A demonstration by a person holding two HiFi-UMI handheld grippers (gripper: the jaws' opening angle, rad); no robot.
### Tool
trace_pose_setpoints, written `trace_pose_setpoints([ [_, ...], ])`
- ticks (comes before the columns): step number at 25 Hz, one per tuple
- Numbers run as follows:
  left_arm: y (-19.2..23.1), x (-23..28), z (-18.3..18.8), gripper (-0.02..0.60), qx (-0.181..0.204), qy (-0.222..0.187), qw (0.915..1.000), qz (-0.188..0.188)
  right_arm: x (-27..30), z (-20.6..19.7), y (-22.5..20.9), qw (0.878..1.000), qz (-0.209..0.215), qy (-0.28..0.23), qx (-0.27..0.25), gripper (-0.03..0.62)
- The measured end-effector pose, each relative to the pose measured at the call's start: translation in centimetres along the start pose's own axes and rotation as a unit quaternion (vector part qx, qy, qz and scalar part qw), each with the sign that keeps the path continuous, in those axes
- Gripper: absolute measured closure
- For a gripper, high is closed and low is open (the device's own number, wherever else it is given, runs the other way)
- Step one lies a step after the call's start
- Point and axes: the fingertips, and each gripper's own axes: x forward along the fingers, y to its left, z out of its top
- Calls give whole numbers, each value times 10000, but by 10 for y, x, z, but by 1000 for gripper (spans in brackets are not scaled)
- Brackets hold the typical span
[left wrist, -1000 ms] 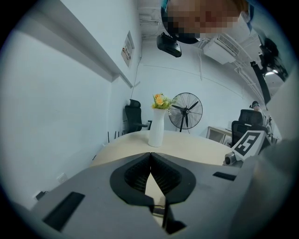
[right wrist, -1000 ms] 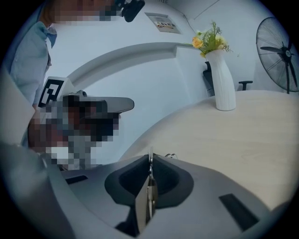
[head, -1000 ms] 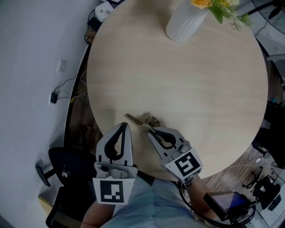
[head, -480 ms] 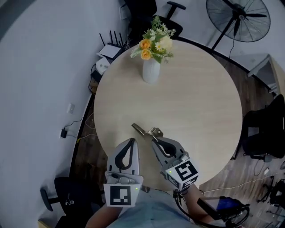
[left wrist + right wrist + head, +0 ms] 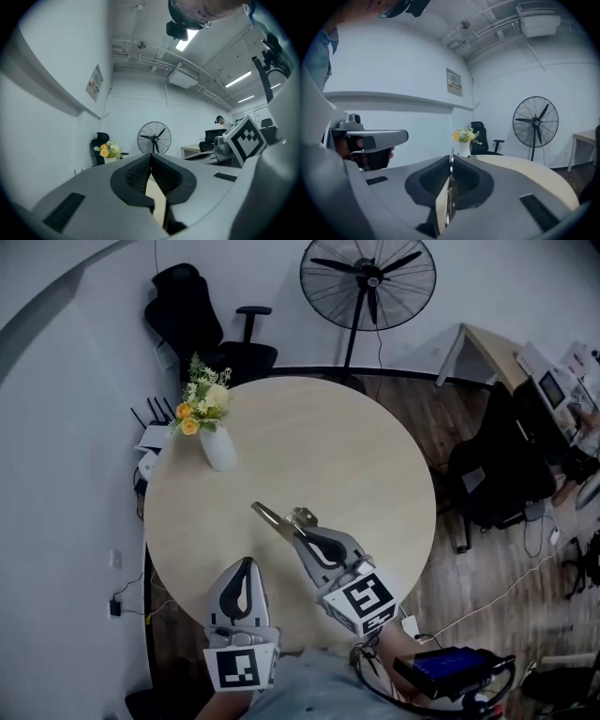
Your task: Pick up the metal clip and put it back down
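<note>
Above the near edge of the tabletop (image 5: 328,446), grips the metal clip (image 5: 279,518) in the right claw (image 5: 298,529), jaws nipped tight on one end, a thin handle poking out beyond. Shows the left claw (image 5: 246,563) pressed together on nothing, just beside. Looks light, stiff, slick, probably springy; best pinched squarely across a flat part to avoid twisting or slipping.

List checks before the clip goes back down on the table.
1. Grip: clip pinched in right gripper jaws: ok.
2. Landing spot: bare table below clip: ok.
3. Clearance: vase far from that spot: ok.
4. Other hand: left gripper shut, empty, off to the side: ok.
5. Height of clip above table: cannot tell.
</note>
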Motion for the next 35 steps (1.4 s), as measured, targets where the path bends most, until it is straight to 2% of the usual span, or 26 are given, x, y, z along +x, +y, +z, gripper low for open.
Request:
trace_pose_setpoints([
  [5,-66,12,15,563,54,-123,9976,-676,-65,7,-50,9970,-765,-100,30,537],
  [9,-102,22,8,563,109,-115,9932,-1151,-102,-2,-87,9903,-1380,-133,75,537],
  [12,-132,29,-1,563,78,-9,9882,-1528,-133,-15,-113,9836,-1794,-96,178,537],
  [15,-157,35,-11,563,-132,193,9821,-1870,-156,-31,-133,9753,-2182,-43,350,537],
  [19,-171,48,-30,563,-58,442,9748,-2186,-168,-63,-154,9658,-2534,84,550,537],
  [26,-168,74,-88,563,82,1009,9673,-2325,-159,-134,-190,9526,-2857,265,1011,537],
  [31,-173,92,-122,562,313,1442,9589,-2423,-165,-186,-214,9403,-3083,438,1374,537],
  [35,-175,104,-152,562,479,1730,9526,-2456,-158,-231,-230,9352,-3092,568,1628,537],
])
